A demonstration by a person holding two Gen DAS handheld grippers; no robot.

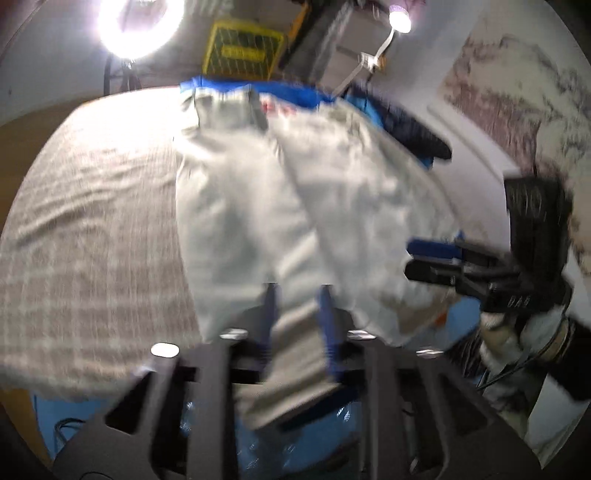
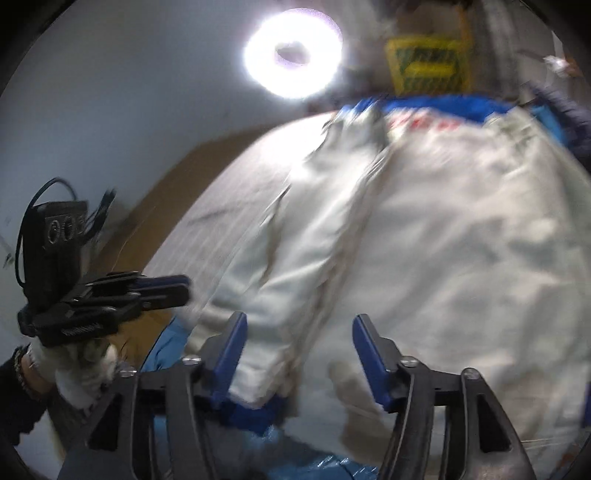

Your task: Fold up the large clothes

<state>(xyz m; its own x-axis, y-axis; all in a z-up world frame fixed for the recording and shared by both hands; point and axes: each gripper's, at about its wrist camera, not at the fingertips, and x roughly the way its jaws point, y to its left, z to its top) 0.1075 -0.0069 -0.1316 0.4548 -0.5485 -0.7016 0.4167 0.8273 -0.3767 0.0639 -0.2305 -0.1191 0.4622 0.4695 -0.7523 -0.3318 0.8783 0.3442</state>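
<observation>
A large pair of light grey-white trousers [image 1: 258, 206] lies lengthwise on the checked cloth of the table, waistband at the far end; it also shows in the right wrist view [image 2: 424, 240]. My left gripper [image 1: 297, 295] is at the near leg hem, its blue pads narrow around the fabric, with cloth hanging down between them. In the right wrist view the left gripper [image 2: 177, 290] looks closed at the trousers' left edge. My right gripper [image 2: 299, 328] stands open over the near hem, holding nothing; it shows in the left wrist view [image 1: 413, 258] at the right edge of the cloth.
A checked grey tablecloth [image 1: 92, 221] covers the table. A blue garment [image 1: 291, 90] lies under the waistband at the far end. A ring light [image 1: 140, 22] and a yellow crate [image 1: 243, 50] stand behind. Blue plastic [image 1: 314, 435] lies below the near edge.
</observation>
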